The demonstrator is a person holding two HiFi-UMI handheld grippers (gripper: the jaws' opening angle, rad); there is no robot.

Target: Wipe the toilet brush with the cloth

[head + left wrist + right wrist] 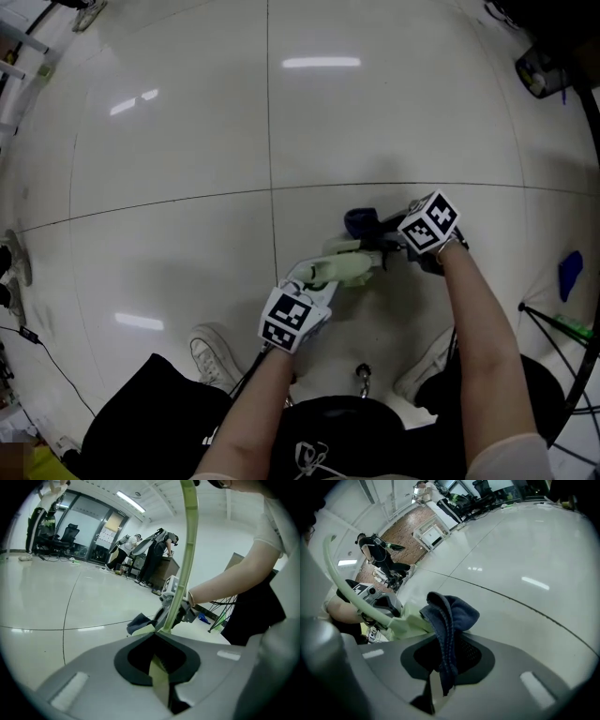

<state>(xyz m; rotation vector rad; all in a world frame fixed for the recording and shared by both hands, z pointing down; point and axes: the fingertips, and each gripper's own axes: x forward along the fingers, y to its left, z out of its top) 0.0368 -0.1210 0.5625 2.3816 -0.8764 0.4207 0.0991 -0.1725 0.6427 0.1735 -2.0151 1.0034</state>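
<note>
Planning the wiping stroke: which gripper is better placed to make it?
Right. The right gripper is shut on the cloth, close by the toilet brush; the left gripper is shut on the brush's handle, so it can steady it.

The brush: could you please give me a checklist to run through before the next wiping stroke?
1. Left gripper shut on the brush: ok.
2. Right gripper shut on the cloth: ok.
3. Cloth against the brush: ok; it appears to rest on the pale green part just beyond the right gripper's jaws.
4. How much of the brush is wiped clean: cannot tell.
5. People standing well away from both grippers: ok.
</note>
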